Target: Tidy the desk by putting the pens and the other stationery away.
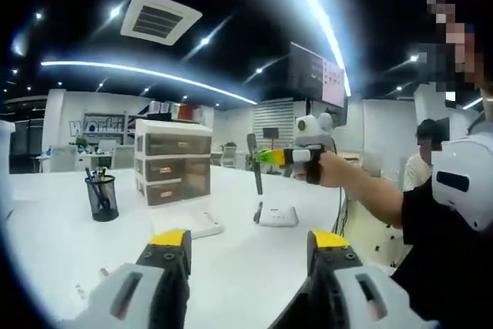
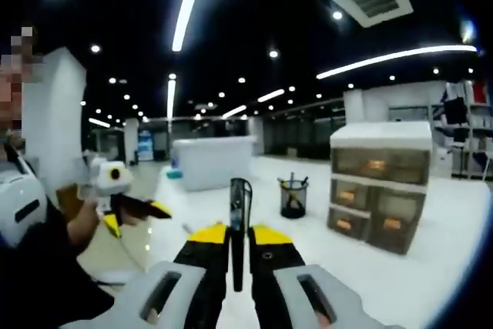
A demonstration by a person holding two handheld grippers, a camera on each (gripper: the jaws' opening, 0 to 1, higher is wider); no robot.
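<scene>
A dark pen (image 2: 239, 213) is held upright between the closed yellow-tipped jaws of the right hand-held gripper (image 2: 238, 238), raised above the white table (image 2: 431, 267), as seen in the right gripper view; in the left gripper view the same right hand-held gripper (image 1: 271, 156) is seen at arm's length with the pen (image 1: 255, 164) hanging down from its jaws over the table (image 1: 231, 267). The left hand-held gripper (image 1: 250, 243) is kept wide open with nothing between its jaws, low over the table; in the right gripper view it (image 2: 142, 213) is seen at the left, gripped by a hand (image 2: 85, 225). A black mesh pen cup (image 1: 101, 196) with pens in it is placed on the table beside a white set of three translucent drawers (image 1: 172, 161); both are seen again in the right gripper view, the pen cup (image 2: 293, 198) to the left of the drawers (image 2: 379, 186). A flat white object (image 1: 196, 225) is seen lying in front of the drawers, and another small white object (image 1: 278, 216) rests on the table below the held pen.
</scene>
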